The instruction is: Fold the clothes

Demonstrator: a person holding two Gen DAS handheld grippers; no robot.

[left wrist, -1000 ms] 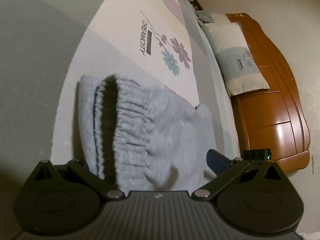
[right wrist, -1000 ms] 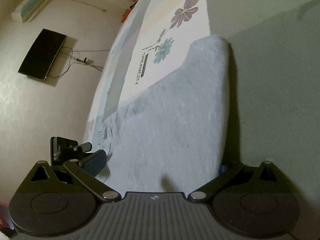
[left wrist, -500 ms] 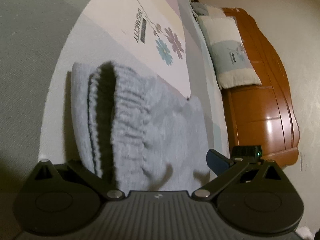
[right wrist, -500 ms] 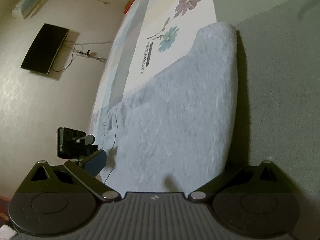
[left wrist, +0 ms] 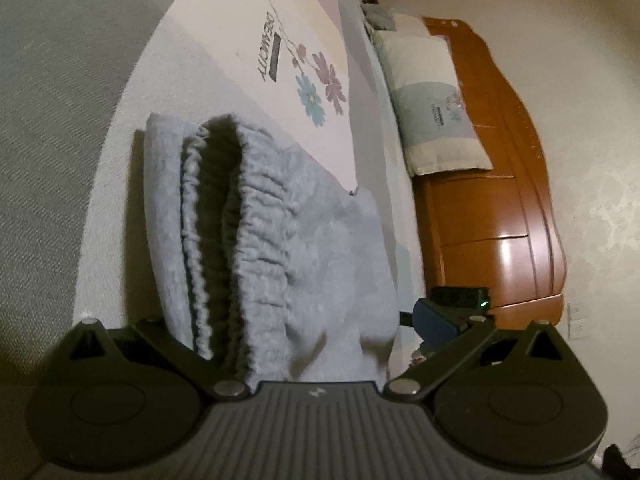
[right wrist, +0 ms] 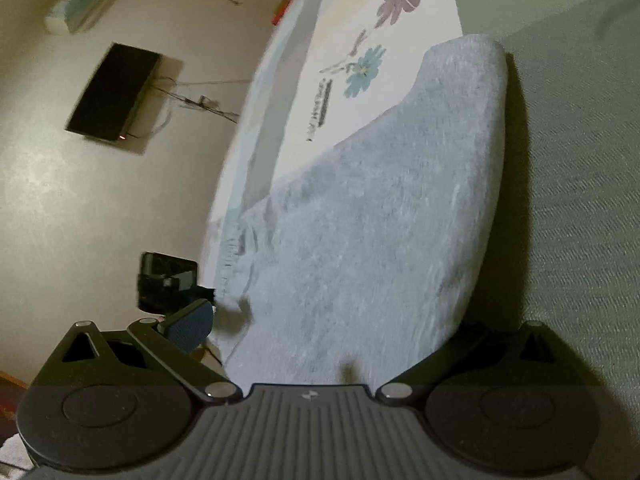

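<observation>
Folded light grey sweatpants (left wrist: 320, 248) lie on the patterned bedsheet (left wrist: 256, 12). In the left wrist view their ribbed elastic waistband (left wrist: 256, 216) gapes toward me. My left gripper (left wrist: 304, 320) is open and straddles this end; its blue right pad (left wrist: 436, 316) stands clear of the cloth, and the left finger is hidden behind the fabric. In the right wrist view the smooth folded side of the sweatpants (right wrist: 380, 220) fills the middle. My right gripper (right wrist: 328, 326) is open around it, left pad (right wrist: 192, 324) free, right finger hidden by the cloth.
A pillow (left wrist: 432, 104) rests against a wooden headboard (left wrist: 504, 208) at the bed's far end. A dark wall-mounted screen (right wrist: 116, 92) with cables hangs opposite. A black device (left wrist: 460, 294) with a green light sits just behind the left gripper's pad. Grey woven fabric (right wrist: 580, 200) borders the sheet.
Both cameras have shifted and tilted slightly, so the sweatpants sit a little differently in each view. The cloth stays between the fingers and the jaws keep the same width.
</observation>
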